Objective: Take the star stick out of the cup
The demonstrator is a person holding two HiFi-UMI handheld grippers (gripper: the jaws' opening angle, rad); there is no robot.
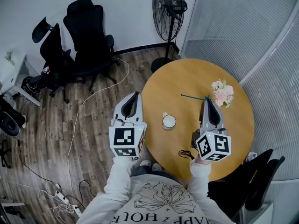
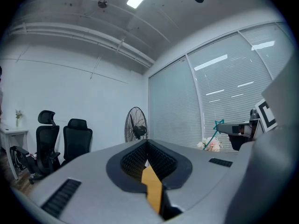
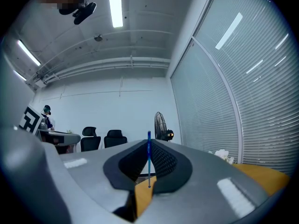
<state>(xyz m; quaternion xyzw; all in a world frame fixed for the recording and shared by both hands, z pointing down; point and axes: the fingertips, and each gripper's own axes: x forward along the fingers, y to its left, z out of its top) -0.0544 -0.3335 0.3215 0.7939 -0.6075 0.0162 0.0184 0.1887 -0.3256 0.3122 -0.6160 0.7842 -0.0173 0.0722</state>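
Note:
A white cup [image 1: 168,121] stands upright on the round wooden table [image 1: 233,125], between my two grippers. The thin teal star stick [image 1: 194,97] is outside the cup, held level above the table and pointing left from the tip of my right gripper [image 1: 207,99]. In the right gripper view the stick [image 3: 149,155] stands upright between the jaws of the right gripper [image 3: 148,143], which is shut on it. From the left gripper view the stick's star end [image 2: 217,123] shows at the far right. My left gripper [image 1: 137,94] hovers at the table's left edge; its jaws [image 2: 147,142] are shut with nothing in them.
A bunch of pink and white flowers [image 1: 222,93] lies on the table just right of the right gripper. A small black cord [image 1: 184,153] lies near the table's front edge. A standing fan [image 1: 169,13], black office chairs [image 1: 86,31] and floor cables [image 1: 74,125] surround the table.

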